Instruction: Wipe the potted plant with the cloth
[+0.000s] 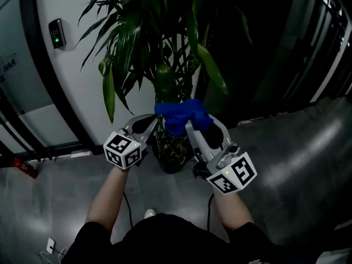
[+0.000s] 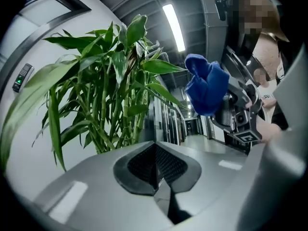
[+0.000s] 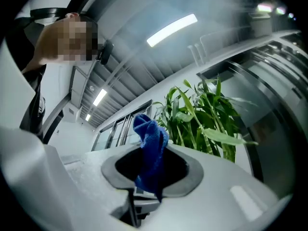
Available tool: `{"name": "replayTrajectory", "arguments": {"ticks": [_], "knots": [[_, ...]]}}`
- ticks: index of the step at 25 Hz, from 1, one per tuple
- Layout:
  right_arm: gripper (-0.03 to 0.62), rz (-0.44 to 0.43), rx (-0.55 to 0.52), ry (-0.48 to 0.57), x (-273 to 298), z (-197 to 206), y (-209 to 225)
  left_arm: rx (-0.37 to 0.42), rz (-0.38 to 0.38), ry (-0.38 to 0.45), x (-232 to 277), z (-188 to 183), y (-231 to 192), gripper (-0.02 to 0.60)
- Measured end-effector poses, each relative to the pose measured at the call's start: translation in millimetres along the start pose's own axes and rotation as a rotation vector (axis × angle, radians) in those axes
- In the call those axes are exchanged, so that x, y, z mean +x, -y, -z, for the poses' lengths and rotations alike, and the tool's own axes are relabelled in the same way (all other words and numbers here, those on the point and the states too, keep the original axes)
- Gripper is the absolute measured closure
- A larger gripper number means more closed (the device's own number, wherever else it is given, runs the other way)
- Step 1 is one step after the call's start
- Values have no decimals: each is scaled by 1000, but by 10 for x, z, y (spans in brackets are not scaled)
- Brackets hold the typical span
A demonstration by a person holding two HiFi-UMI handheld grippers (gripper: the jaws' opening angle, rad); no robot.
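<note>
A tall green potted plant (image 1: pixel 148 43) stands in a dark pot (image 1: pixel 171 154) on the floor ahead of me. My right gripper (image 1: pixel 190 124) is shut on a bunched blue cloth (image 1: pixel 184 114), held just in front of the lower leaves. From the right gripper view the cloth (image 3: pixel 150 150) hangs out between the jaws, the plant (image 3: pixel 202 119) beyond. My left gripper (image 1: pixel 151 122) is shut with nothing in it, close left of the cloth. In the left gripper view the plant (image 2: pixel 106 90) is at left and the cloth (image 2: pixel 206 88) at right.
A white wall with a card reader (image 1: pixel 57 33) stands behind the plant at left. Dark glass panels and a metal railing (image 1: pixel 330 32) lie to the right. A red object (image 1: pixel 25 168) sits on the grey floor at far left.
</note>
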State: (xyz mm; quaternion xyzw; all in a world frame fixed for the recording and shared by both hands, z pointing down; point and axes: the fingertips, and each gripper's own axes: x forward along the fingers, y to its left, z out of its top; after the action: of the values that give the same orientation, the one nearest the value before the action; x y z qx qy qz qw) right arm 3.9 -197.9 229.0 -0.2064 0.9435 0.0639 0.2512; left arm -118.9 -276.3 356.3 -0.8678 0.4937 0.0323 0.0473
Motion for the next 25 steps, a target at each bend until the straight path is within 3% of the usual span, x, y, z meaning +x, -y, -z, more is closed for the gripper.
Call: {"name": "replayTrajectory", "arguments": {"ticks": [10, 16, 25], "knots": [[490, 90, -133, 38, 811, -241, 422, 17, -32, 39, 531, -358, -354, 575], [490, 122, -171, -49, 1044, 1, 609, 33, -63, 99, 700, -607, -501, 575], [490, 127, -140, -139, 941, 415, 665, 76, 34, 96, 713, -609, -208, 575]]}}
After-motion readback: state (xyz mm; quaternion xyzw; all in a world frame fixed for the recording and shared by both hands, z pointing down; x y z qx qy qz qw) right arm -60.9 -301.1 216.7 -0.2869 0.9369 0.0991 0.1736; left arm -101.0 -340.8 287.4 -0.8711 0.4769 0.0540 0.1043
